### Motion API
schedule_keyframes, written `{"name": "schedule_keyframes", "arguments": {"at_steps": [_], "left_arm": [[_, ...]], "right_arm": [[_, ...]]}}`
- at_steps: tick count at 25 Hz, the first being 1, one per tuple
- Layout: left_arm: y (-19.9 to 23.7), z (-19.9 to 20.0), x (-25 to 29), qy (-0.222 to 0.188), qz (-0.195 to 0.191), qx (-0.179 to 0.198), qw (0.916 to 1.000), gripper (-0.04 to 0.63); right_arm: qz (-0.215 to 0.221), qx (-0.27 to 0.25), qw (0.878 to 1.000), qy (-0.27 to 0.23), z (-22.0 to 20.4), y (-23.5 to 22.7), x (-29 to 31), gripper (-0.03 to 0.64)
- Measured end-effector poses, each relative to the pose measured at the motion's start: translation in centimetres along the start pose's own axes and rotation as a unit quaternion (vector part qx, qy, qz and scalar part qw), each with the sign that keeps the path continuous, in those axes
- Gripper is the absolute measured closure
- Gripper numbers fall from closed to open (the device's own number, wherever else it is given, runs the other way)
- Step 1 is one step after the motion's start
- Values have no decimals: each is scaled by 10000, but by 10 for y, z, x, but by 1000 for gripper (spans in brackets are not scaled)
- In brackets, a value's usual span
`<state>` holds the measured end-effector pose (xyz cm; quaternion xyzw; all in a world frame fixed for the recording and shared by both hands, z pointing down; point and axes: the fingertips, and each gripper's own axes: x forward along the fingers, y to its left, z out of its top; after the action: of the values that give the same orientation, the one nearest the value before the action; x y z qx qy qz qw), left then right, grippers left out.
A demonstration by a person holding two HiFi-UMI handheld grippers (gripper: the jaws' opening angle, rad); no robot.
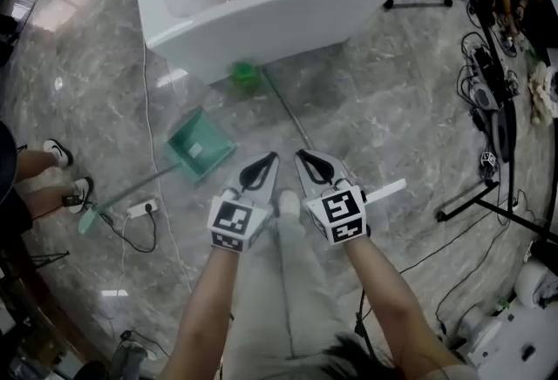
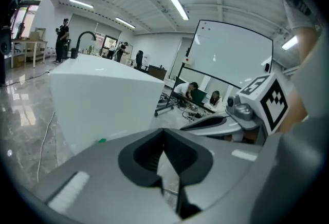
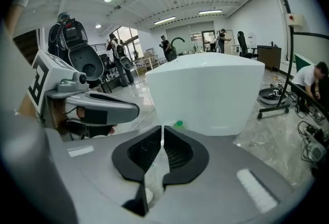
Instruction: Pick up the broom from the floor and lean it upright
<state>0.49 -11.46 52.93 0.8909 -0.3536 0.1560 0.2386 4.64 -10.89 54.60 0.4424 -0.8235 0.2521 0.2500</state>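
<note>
Our left gripper (image 1: 261, 171) is closed, with nothing in it. Our right gripper (image 1: 314, 169), just beside it, is almost closed too. It has only a thin slit and is empty. The broom (image 1: 283, 108) lies on the floor (image 1: 392, 125) right ahead of the tips, and we are not touching it. Its green head sits by the bottom edge of the white tub (image 1: 288, 3). A green dustpan (image 1: 201, 145) lies ahead to the left. There is open floor to the right, before the black stands (image 1: 488, 195).

Green-headed broom (image 1: 245, 78) flat on floor (image 1: 375, 99)
</note>
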Motion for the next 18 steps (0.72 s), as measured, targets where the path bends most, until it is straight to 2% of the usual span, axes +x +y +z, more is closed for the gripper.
{"name": "schedule_keyframes", "arguments": {"at_steps": [5,11,18], "left_arm": [[25,-48,46,369,-207,106,9990,597],[48,-104,79,671,-308,-20,9973,597],[60,-139,111,802,-462,-120,9956,597]], "right_arm": [[-129,60,9996,252,-48,-26,52,588],[-115,-26,9970,760,-110,-44,103,569],[-92,-248,9919,1242,-162,-59,145,535]]}}
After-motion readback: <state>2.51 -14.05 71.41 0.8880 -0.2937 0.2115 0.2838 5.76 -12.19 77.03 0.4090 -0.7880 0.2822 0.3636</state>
